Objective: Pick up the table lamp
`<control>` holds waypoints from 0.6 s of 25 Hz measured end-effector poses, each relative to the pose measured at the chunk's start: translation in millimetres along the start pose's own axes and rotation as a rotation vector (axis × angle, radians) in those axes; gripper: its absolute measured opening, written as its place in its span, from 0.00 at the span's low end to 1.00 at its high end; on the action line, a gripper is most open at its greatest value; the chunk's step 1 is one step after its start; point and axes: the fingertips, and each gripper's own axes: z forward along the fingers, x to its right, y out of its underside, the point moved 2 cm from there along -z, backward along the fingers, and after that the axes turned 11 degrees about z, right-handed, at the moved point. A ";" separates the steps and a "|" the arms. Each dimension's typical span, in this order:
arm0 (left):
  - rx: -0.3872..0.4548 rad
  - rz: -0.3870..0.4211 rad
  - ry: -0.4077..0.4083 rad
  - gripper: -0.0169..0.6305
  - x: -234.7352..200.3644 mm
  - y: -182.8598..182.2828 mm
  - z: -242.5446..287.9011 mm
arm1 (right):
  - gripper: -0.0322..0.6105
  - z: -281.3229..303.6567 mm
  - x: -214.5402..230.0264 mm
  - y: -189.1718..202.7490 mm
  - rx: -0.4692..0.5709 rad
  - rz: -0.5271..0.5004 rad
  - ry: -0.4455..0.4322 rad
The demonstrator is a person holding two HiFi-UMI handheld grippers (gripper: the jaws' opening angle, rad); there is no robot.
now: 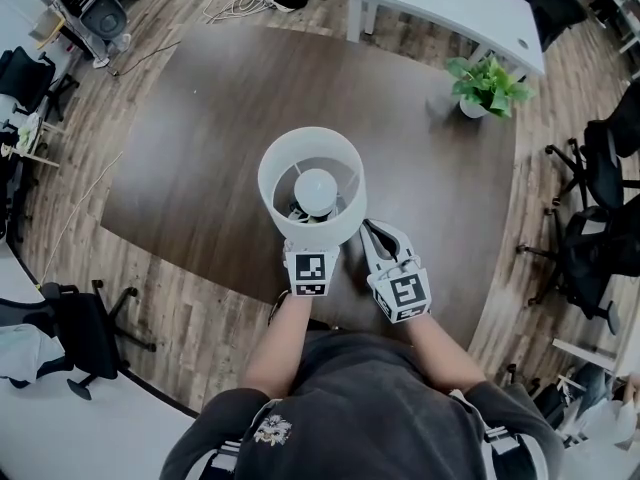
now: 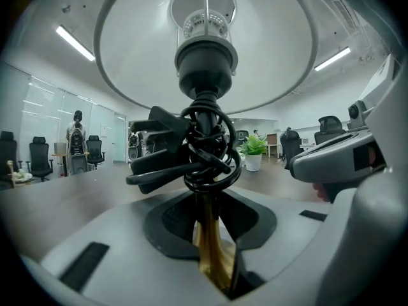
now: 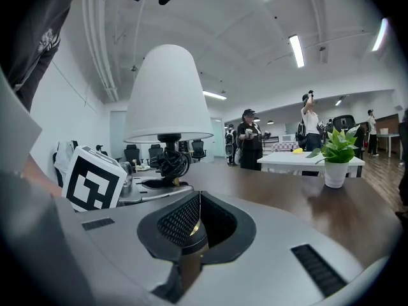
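Note:
The table lamp [image 1: 312, 183] stands on the dark wooden table [image 1: 200, 128], its white shade seen from above with the bulb inside. My left gripper [image 1: 309, 258] reaches in under the shade from the near side. In the left gripper view it [image 2: 213, 257] is shut on the lamp's thin gold stem [image 2: 205, 231], just below the bundle of black cord [image 2: 194, 161] wound round the stem. My right gripper [image 1: 380, 240] lies on the table just right of the lamp, apart from it. Its jaws [image 3: 191, 225] are closed together with nothing held; the lamp [image 3: 169, 94] shows to its left.
A potted green plant [image 1: 487, 86] stands at the table's far right. A white table [image 1: 450, 3] lies beyond it. Office chairs stand at the near left [image 1: 85, 328] and at the right [image 1: 600, 168]. Several people [image 3: 248, 139] stand far back in the room.

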 end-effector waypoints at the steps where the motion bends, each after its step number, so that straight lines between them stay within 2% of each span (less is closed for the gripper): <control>1: 0.001 0.004 -0.001 0.17 0.4 -0.3 0.3 | 0.09 0.0 0.4 0.3 -0.001 0.001 0.001; 15: 0.001 0.039 -0.019 0.15 -0.5 -5.1 2.6 | 0.09 -4.5 9.2 -6.1 0.004 -0.010 0.022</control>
